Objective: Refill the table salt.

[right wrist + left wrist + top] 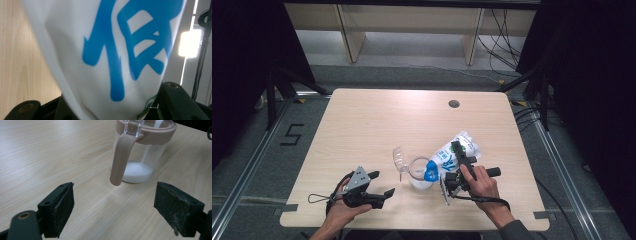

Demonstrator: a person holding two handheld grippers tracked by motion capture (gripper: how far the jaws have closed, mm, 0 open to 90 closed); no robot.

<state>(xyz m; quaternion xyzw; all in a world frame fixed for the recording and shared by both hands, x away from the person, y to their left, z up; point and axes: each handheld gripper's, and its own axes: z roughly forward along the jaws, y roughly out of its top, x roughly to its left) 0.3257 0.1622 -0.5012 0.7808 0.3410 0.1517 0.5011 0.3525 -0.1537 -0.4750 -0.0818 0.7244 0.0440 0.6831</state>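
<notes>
1. White-and-blue soft plastic pouch [454, 152], printed with large blue characters, sits tilted at about 4 o'clock from table centre, its blue spout end dipped toward 8 o'clock over the mouth of the jar.
2. Right gripper [457, 159] is clamped across the pouch's middle; in the right gripper view the film bulges up between the two black jaws, pinched at the waist.
3. Clear plastic jar with a beige rim and beige handle [419, 172] stands just at 6 o'clock of centre, touching or nearly touching the pouch's spout. White granular powder [137, 171] lies in a shallow layer at its bottom. Its clear hinged lid [399, 159] stands flipped up at the 9 o'clock side.
4. Left gripper [381, 184] rests low at 7 o'clock on the pale wooden table [362, 120], jaws wide apart and holding nothing, the handle ahead of them but apart.
5. Handling judgement: the pouch looks limp and slick; contents will slump toward the low end, so a mid-body pinch lets it fold. Hold nearer the upper sealed edge for control.
6. Jar looks light with so little fill and may slide or tip if nudged; the handle is the natural place to steady it.
</notes>
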